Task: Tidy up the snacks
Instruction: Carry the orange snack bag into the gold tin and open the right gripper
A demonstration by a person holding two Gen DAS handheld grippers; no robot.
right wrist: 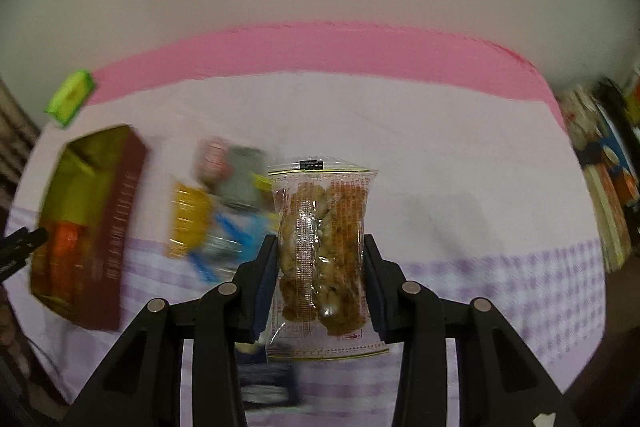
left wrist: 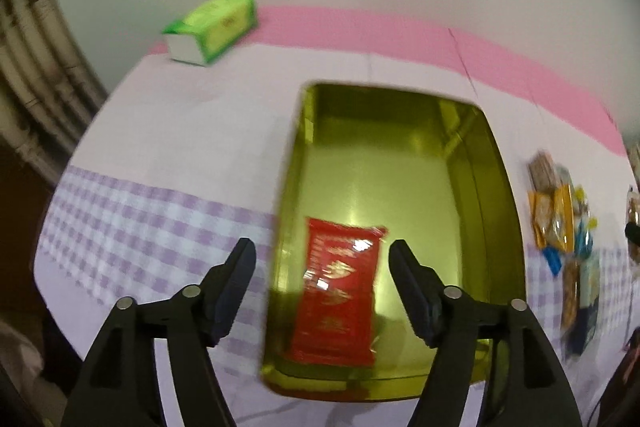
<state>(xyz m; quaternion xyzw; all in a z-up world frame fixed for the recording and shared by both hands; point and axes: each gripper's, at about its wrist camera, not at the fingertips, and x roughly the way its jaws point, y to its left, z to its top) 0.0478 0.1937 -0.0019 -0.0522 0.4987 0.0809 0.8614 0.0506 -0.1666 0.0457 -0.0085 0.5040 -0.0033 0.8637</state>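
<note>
A gold tin box [left wrist: 502,195] stands open on the table, with a red snack packet [left wrist: 340,291] lying in its near end. My left gripper [left wrist: 322,255] is open and empty, held above the box's near left part. My right gripper [right wrist: 320,247] is shut on a clear packet of brown nut bars [right wrist: 324,247] and holds it above the table. The box [right wrist: 116,227] shows at the left in the right wrist view, blurred. A pile of loose snack packets [right wrist: 224,203] lies between the box and the held packet; it also shows in the left wrist view [left wrist: 560,223].
A green tissue pack [left wrist: 212,27] lies at the far left corner of the table, also in the right wrist view [right wrist: 70,99]. The cloth is white with a pink far band [right wrist: 320,47] and lilac checks near me. Stacked items [right wrist: 608,171] stand off the table's right end.
</note>
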